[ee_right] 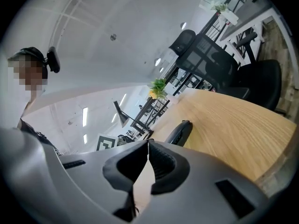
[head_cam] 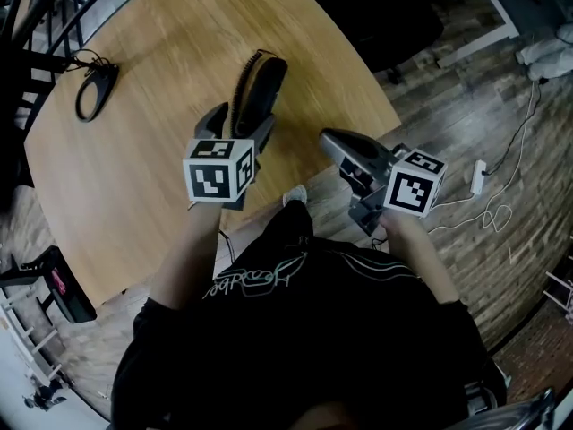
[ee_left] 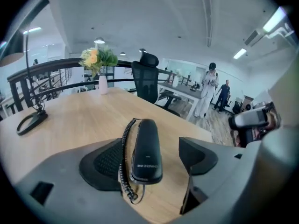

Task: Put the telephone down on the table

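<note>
A black telephone handset (head_cam: 261, 88) (ee_left: 145, 148) lies flat on the round wooden table (head_cam: 161, 52), its coiled cord (ee_left: 124, 157) bunched along its left side. My left gripper (head_cam: 240, 125) (ee_left: 149, 161) stands open around the handset's near end. Bare wood shows between the handset and the right pad (ee_left: 196, 154), and the left pad (ee_left: 103, 164) sits beside the cord. My right gripper (head_cam: 345, 146) (ee_right: 148, 143) is shut with nothing in it. It hovers over the table's near right edge, to the right of the handset (ee_right: 180, 133).
A black ring-shaped lamp base (head_cam: 94, 92) (ee_left: 30, 122) sits at the table's far left. A vase of flowers (ee_left: 98, 64) stands at the far edge, with a black office chair (ee_left: 145, 78) behind it. White cable and a power strip (head_cam: 479, 177) lie on the floor to the right.
</note>
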A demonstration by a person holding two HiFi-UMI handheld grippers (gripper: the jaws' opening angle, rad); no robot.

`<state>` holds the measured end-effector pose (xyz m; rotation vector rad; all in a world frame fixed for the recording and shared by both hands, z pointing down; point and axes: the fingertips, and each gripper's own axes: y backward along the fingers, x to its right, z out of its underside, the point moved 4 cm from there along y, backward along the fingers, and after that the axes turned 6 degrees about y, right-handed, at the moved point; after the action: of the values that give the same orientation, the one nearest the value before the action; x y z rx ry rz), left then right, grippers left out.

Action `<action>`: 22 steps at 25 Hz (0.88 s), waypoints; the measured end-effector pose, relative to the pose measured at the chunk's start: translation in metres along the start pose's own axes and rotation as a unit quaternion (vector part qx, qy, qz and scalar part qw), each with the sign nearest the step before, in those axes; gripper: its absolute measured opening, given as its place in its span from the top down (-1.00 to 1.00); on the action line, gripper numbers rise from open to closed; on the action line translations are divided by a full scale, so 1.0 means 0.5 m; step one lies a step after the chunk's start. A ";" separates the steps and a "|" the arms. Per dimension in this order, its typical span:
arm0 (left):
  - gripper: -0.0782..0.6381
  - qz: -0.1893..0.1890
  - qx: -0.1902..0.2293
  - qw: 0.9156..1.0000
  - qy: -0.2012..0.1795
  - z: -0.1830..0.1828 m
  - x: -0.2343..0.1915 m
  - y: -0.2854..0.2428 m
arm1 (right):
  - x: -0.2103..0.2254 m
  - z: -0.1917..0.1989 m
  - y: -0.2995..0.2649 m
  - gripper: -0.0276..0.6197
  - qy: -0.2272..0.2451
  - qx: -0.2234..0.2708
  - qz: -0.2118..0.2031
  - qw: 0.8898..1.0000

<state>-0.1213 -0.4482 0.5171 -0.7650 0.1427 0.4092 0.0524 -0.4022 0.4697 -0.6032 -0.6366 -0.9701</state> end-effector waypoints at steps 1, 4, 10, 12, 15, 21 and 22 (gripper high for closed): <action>-0.22 0.004 0.009 1.000 0.014 0.000 0.008 0.024 | -0.012 0.000 0.006 0.79 0.004 -0.001 -0.005 1.000; -0.22 0.023 0.038 0.998 0.044 0.003 0.041 0.094 | -0.050 0.005 0.025 0.79 0.020 -0.006 -0.020 1.000; 0.24 0.073 0.119 0.983 0.118 0.013 0.108 0.237 | -0.140 0.027 0.066 0.79 0.055 -0.010 -0.053 0.997; 0.39 0.097 0.138 0.977 0.132 0.022 0.141 0.279 | -0.170 0.037 0.085 0.79 0.067 -0.010 -0.063 0.996; 0.51 0.167 0.165 0.962 0.143 0.038 0.212 0.336 | -0.216 0.052 0.111 0.79 0.085 -0.012 -0.079 0.993; 0.76 0.199 0.188 0.953 0.127 0.077 0.306 0.427 | -0.306 0.078 0.176 0.79 0.124 -0.007 -0.108 0.986; 0.76 0.202 0.193 0.952 0.124 0.081 0.320 0.441 | -0.320 0.080 0.190 0.79 0.131 -0.005 -0.113 0.985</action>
<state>-0.0666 -0.2280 0.3611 -0.3917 0.6047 0.6492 0.0610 -0.2444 0.3638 -0.4069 -0.4710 -1.2415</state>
